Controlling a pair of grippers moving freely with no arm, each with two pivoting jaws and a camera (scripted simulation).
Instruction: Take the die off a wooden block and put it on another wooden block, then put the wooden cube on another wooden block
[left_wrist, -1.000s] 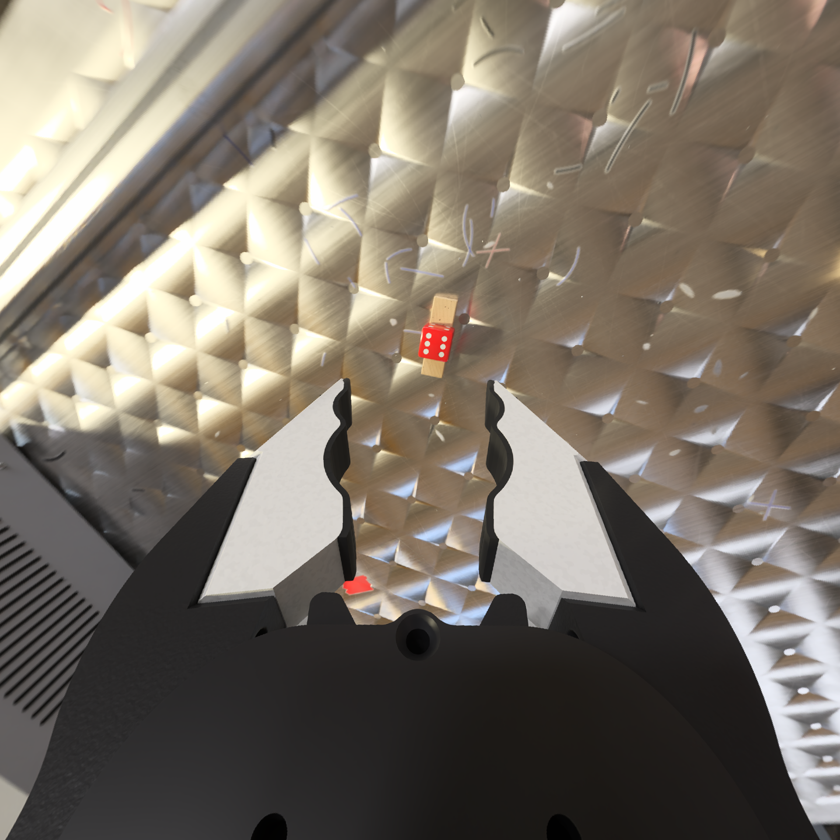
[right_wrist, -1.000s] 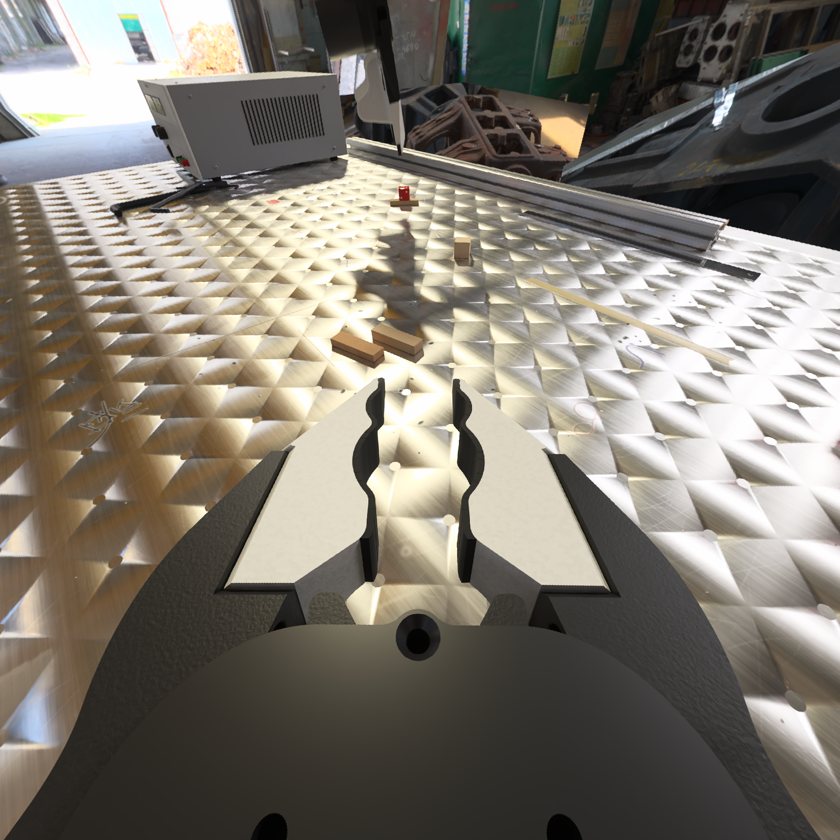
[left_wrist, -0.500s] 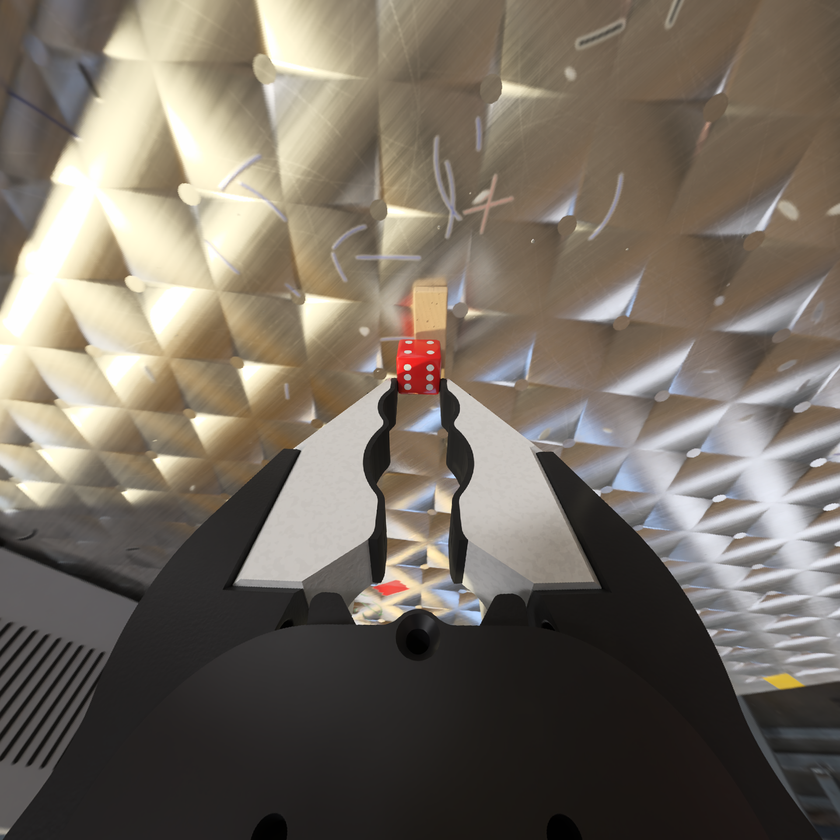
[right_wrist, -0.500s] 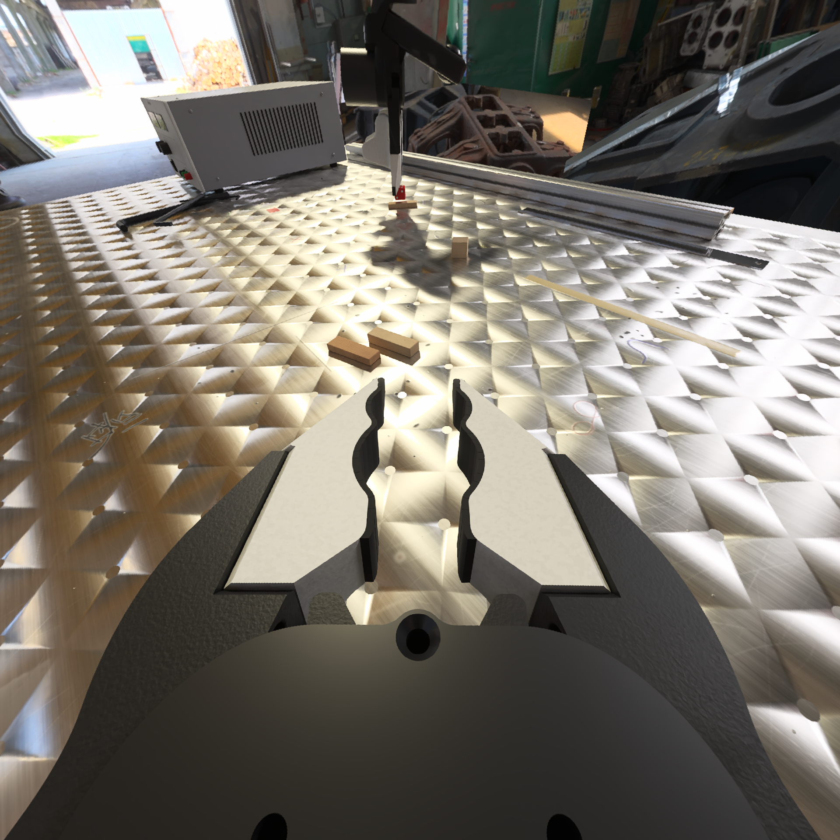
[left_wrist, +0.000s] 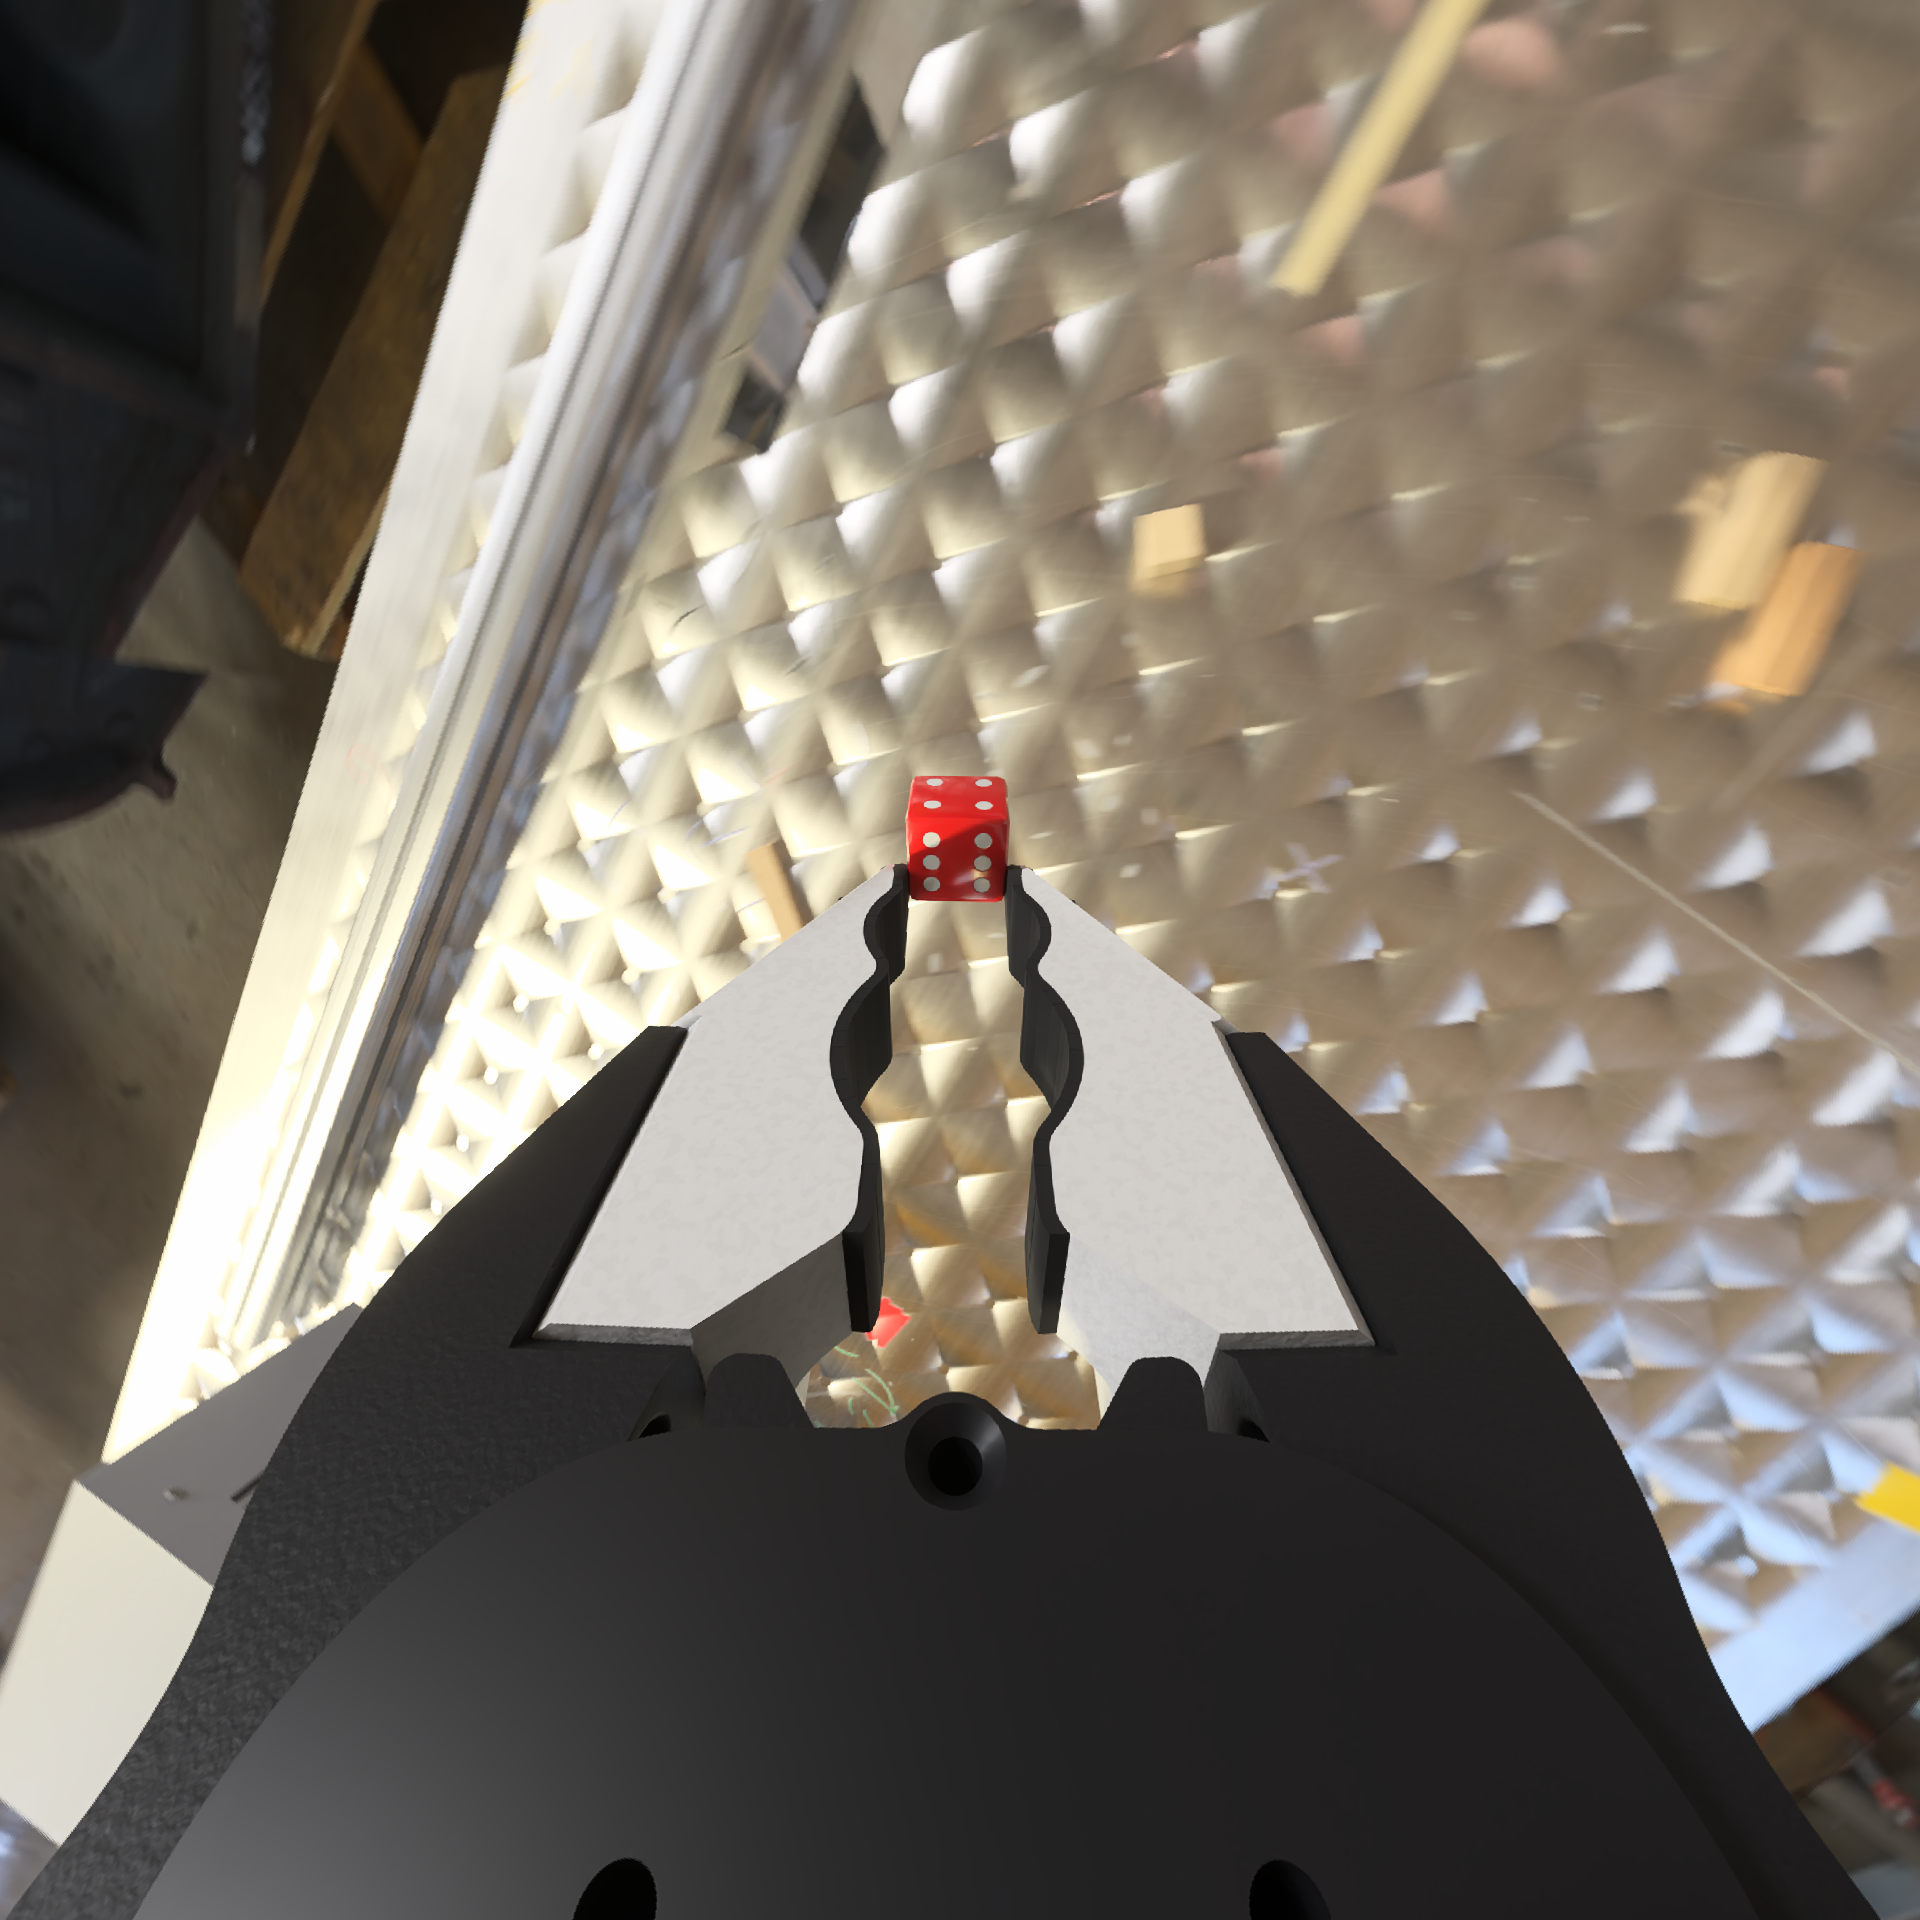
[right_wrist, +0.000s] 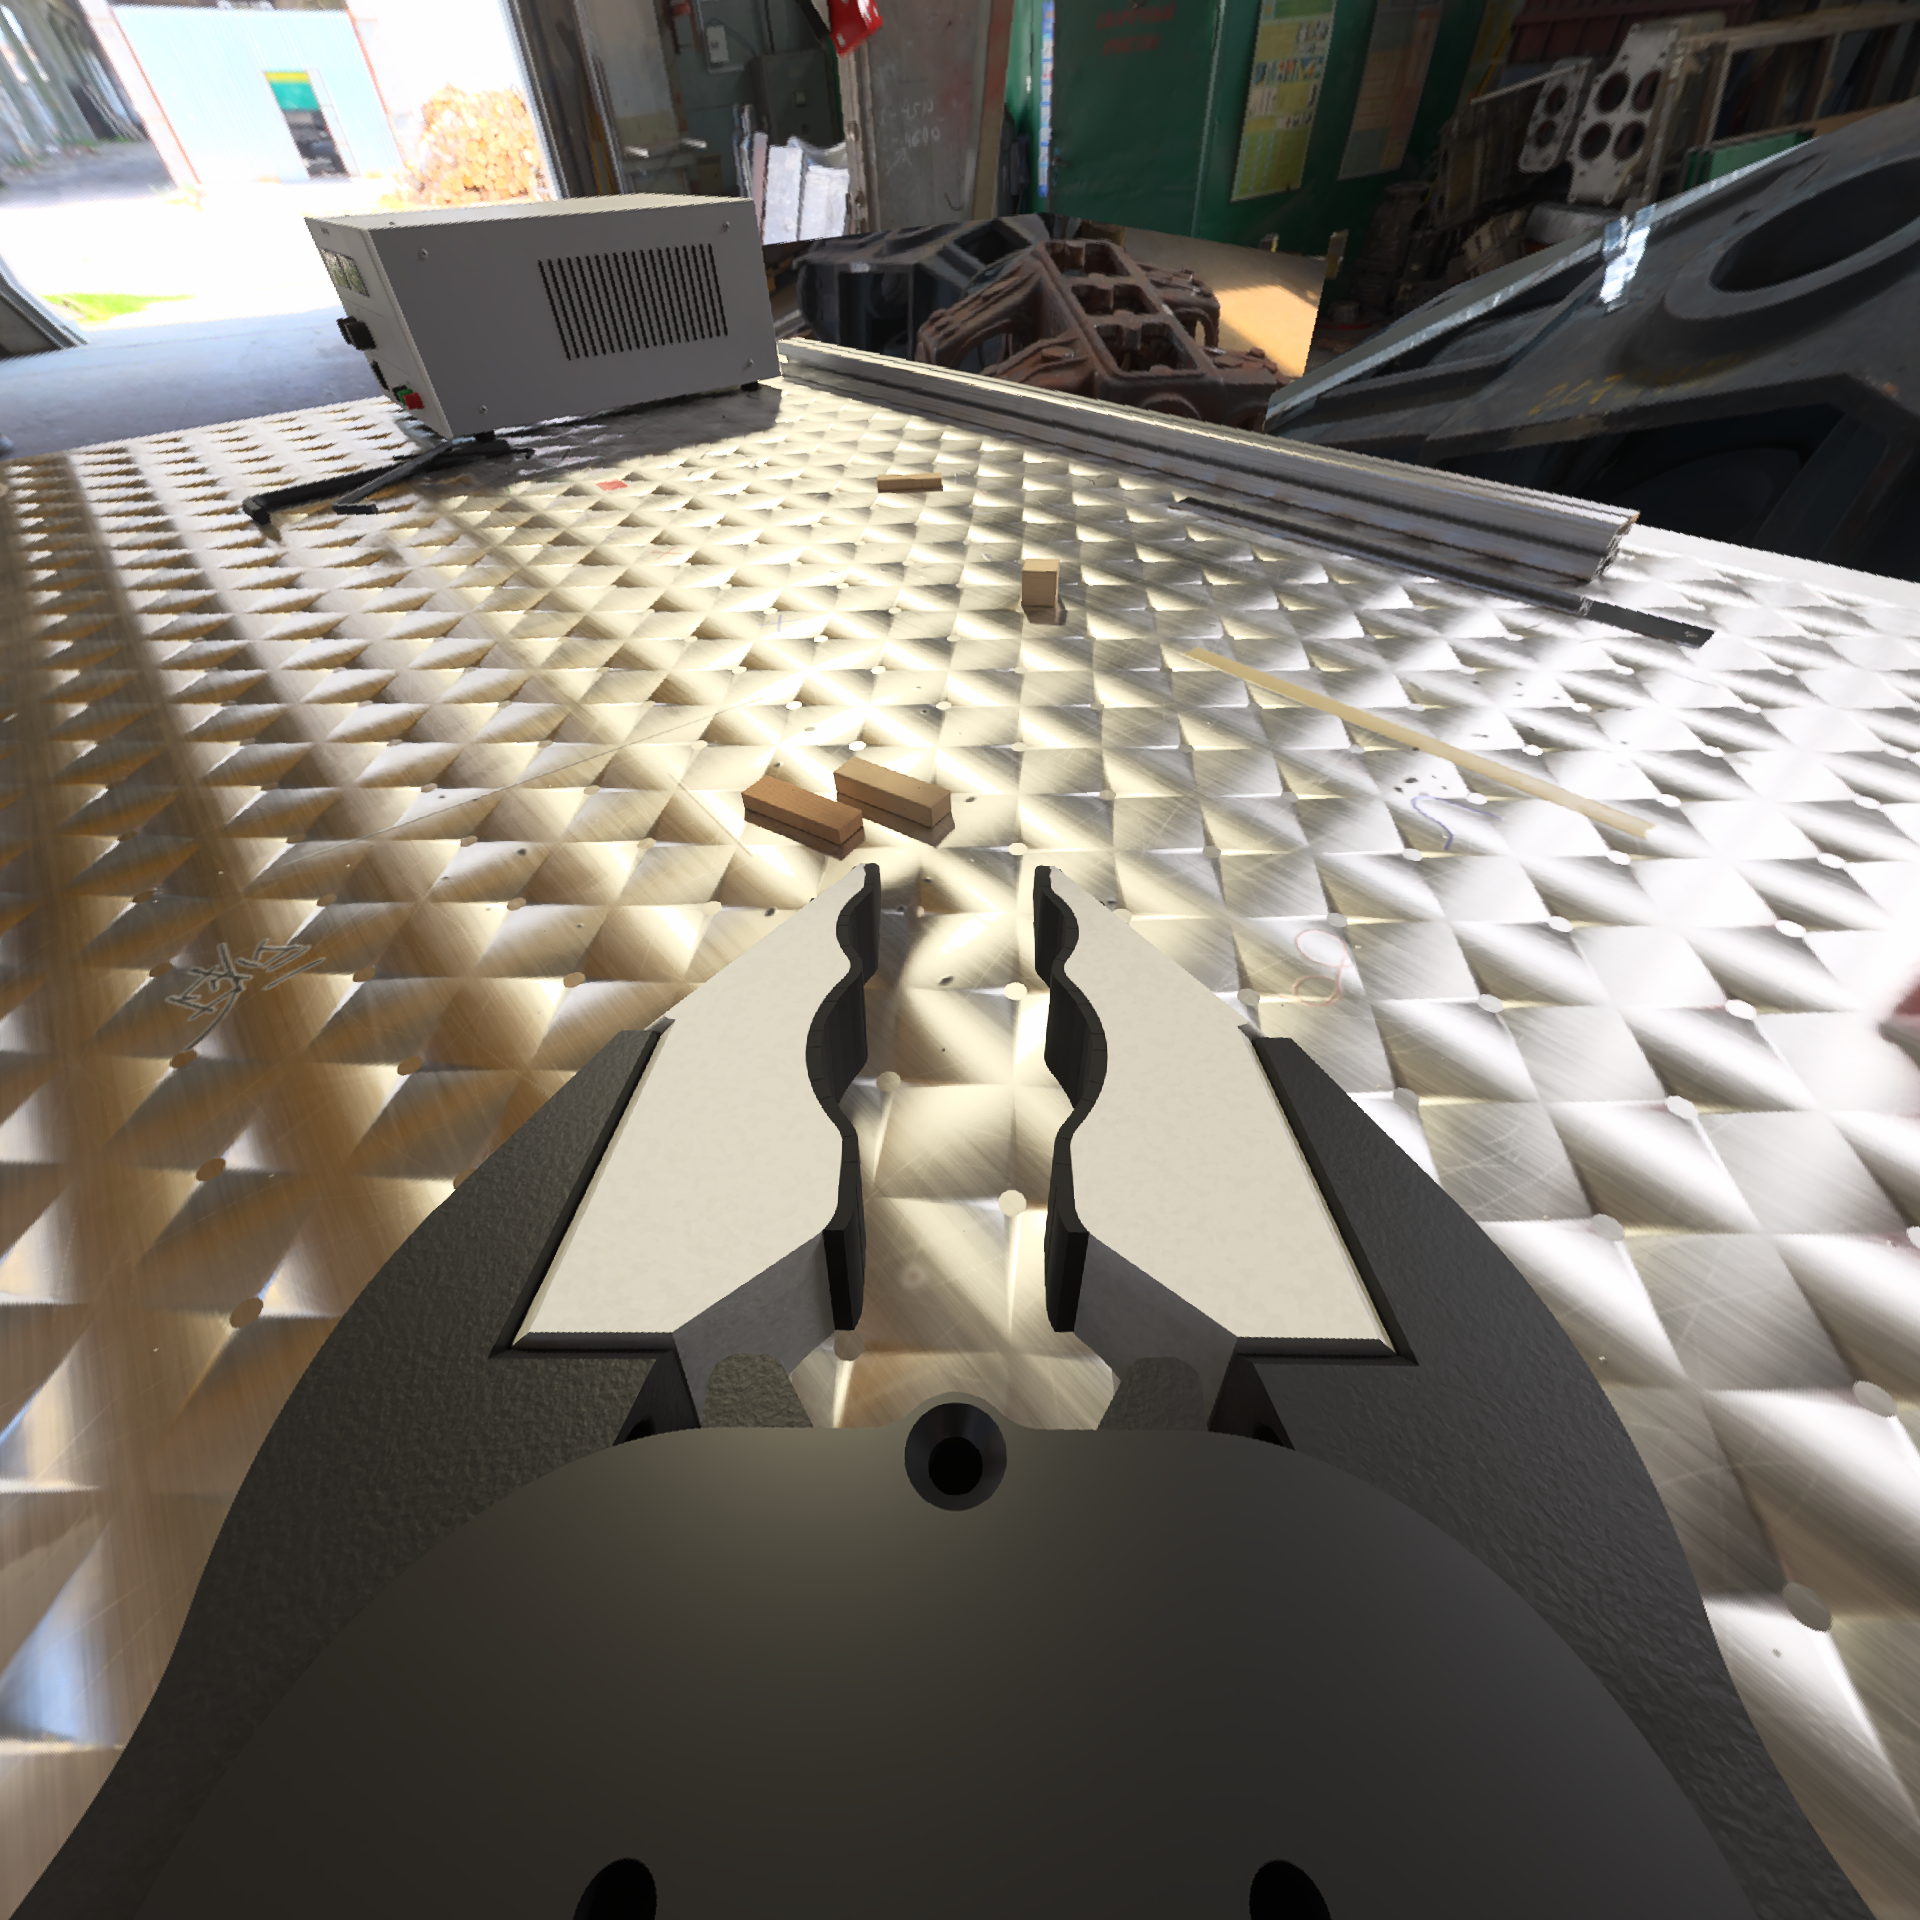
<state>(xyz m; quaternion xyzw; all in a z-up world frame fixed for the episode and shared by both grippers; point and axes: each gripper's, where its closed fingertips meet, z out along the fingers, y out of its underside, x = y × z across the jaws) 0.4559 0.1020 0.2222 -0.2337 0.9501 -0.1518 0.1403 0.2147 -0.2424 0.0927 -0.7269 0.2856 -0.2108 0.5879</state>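
Left gripper: your jaws are clamped on the red die, held clear above the table. Right gripper: yours stands apart, holding nothing, near two wooden blocks.

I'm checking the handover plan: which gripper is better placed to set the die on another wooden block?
Left. The left gripper already pinches the die at its fingertips, lifted above the table. The right gripper is open and empty.
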